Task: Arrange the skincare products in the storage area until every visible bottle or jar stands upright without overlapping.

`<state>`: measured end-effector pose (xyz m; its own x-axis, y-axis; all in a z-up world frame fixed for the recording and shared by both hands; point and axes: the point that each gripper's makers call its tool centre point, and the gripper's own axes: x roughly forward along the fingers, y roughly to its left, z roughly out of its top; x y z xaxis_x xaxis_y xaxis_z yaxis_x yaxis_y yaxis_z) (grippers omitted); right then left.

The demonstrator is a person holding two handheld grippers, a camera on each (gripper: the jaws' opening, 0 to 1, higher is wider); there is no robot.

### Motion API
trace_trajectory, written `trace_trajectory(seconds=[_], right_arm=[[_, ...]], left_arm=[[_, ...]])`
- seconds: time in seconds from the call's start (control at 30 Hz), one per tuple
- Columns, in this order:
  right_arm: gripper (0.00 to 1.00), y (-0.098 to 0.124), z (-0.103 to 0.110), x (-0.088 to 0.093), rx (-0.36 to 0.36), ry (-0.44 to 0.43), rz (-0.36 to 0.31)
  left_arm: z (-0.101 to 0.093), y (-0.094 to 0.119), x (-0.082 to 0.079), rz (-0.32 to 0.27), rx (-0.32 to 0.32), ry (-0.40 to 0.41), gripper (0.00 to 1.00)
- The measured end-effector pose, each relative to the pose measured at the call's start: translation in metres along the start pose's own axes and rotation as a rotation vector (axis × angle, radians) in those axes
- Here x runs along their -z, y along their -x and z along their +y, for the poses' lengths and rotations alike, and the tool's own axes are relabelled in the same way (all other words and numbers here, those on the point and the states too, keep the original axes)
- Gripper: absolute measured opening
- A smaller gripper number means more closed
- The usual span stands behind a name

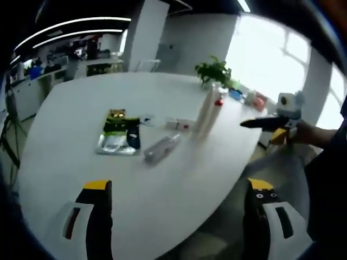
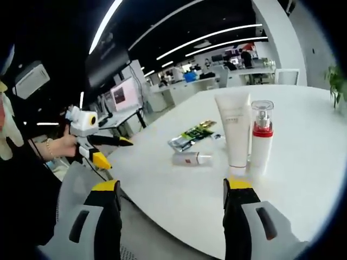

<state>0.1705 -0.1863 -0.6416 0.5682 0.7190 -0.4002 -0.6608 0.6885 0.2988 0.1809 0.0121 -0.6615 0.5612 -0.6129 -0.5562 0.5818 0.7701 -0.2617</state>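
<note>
With both the left gripper (image 1: 176, 203) and right gripper (image 2: 171, 203) spread and empty off the white table (image 2: 303, 179), the 2 upright items, tube (image 2: 233, 127) and spray bottle (image 2: 261, 135), stand touching, so reaching past for the lying bottle (image 2: 191, 158) may topple them.

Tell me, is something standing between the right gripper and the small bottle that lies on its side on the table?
Nothing visible blocks it. In the right gripper view, the right gripper is open at the table edge, and the lying bottle sits beyond bare white table. The upright tube and spray bottle stand off to one side.
</note>
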Motion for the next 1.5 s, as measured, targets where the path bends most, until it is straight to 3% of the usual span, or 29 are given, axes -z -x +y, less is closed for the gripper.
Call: trace_trajectory(seconds=[0.23,0.37,0.5,0.87,0.9,0.97,1.03,1.1,1.2,1.33,1.5], right_arm=[[0.76,0.0,0.003,0.004,0.002,0.012,0.019],[0.75,-0.002,0.009,0.007,-0.008,0.047,0.039],[0.75,-0.004,0.011,0.012,-0.008,0.07,0.074],[0.76,-0.004,0.012,0.014,-0.016,0.045,0.097],[0.76,-0.003,0.014,0.008,-0.022,-0.022,0.077],[0.74,0.001,0.017,-0.023,-0.026,-0.096,-0.031],[0.73,0.008,0.021,-0.048,-0.037,-0.043,-0.068],[0.73,0.017,0.011,-0.076,0.013,0.049,-0.083],[0.74,0.026,-0.003,-0.106,0.045,0.059,-0.101],[0.71,0.034,-0.031,-0.125,0.103,0.134,-0.032],[0.68,0.031,-0.043,-0.148,0.12,0.197,0.018]], left_arm=[[-0.005,0.0,0.024,0.05,0.004,0.024,0.94],[-0.001,-0.003,0.02,0.025,-0.008,0.006,0.94],[-0.002,-0.004,0.026,0.049,-0.002,-0.004,0.93],[-0.005,-0.005,0.025,0.04,0.024,0.005,0.92],[-0.008,-0.004,0.023,0.033,0.03,0.009,0.92],[-0.008,-0.004,0.022,0.029,0.03,0.01,0.92],[-0.007,-0.005,0.022,0.029,0.031,0.008,0.92],[-0.006,-0.005,0.023,0.028,0.029,0.004,0.92],[-0.008,-0.006,0.022,0.028,0.027,-0.001,0.92],[-0.006,-0.004,0.019,0.012,0.018,0.0,0.91],[-0.006,-0.003,0.016,-0.006,0.009,0.011,0.91]])
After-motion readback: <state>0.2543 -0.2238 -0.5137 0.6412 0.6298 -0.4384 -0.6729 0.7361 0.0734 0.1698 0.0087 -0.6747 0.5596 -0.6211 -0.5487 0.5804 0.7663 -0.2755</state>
